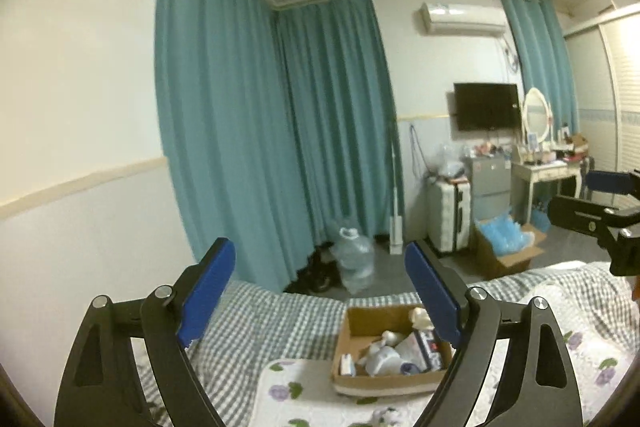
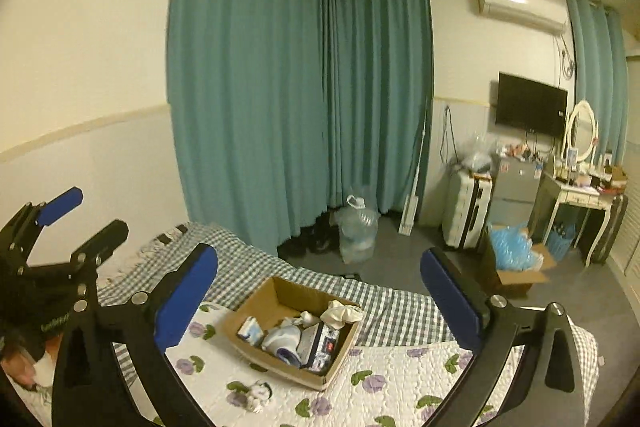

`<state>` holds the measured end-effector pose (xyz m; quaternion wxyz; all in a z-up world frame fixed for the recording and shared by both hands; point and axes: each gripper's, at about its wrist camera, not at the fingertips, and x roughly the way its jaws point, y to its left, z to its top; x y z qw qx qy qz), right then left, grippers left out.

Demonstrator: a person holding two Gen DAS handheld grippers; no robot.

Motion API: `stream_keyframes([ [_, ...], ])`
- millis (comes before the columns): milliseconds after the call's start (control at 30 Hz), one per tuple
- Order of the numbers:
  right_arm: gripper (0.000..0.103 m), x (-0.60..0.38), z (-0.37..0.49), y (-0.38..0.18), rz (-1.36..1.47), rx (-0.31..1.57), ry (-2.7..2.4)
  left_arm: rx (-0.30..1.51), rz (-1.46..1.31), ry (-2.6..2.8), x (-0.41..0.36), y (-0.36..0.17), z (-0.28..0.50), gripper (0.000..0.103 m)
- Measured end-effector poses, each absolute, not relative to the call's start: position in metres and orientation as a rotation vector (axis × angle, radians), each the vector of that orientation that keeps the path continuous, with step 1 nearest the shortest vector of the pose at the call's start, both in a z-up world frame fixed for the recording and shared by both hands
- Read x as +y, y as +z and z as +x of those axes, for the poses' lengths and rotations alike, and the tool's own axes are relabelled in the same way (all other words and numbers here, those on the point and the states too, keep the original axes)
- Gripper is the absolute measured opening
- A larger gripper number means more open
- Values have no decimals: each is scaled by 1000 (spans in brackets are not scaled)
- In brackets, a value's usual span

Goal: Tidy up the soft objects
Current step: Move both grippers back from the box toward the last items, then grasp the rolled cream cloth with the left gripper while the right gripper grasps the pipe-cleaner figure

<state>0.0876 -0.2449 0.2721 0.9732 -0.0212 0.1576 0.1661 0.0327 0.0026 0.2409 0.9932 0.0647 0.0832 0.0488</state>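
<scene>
Left hand-held gripper is hovering above the bed, jaws spread wide, nothing between the blue pads. Right hand-held gripper is likewise hanging over the bed with jaws wide and holding nothing.

Cardboard box is sitting on the bed, straddling the edge between the floral quilt and the gingham sheet. In the left wrist view it is lying below and ahead of the left hand-held gripper, closer to the right-side pad, which is overlapping the box's far right corner in the frame. In the right wrist view the box is lying between the two pads, below them, well apart from both.

Inside the box soft items are lying jumbled: a cream cloth bundle draped at the far right rim, a white-and-blue piece, and a dark printed package. Exact identities cannot be told.

One small white soft object is lying loose on the floral quilt, just in front of the box's near wall, not touching it.

On the floor beyond the bed a clear water jug is standing before the teal curtains.
</scene>
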Motion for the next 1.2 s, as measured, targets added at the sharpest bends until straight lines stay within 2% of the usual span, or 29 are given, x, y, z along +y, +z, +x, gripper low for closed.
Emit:
stream_keyframes([
  [200, 102, -246, 41, 251, -52, 315, 383, 191, 156, 160, 9, 197, 8, 88],
  [400, 102, -242, 31, 177, -41, 346, 411, 278, 226, 202, 4, 109, 16, 88],
  [633, 102, -218, 76, 59, -80, 478, 417, 483, 175, 161, -5, 2, 61, 88],
  [800, 102, -210, 119, -5, -85, 578, 414, 578, 139, 126, -20, -56, 82, 88],
  [1000, 102, -207, 156, -70, -65, 707, 404, 695, 110, 56, -28, -109, 102, 88],
  [1200, 102, -213, 183, -105, -22, 782, 385, 750, 90, -6, -40, -132, 121, 86],
])
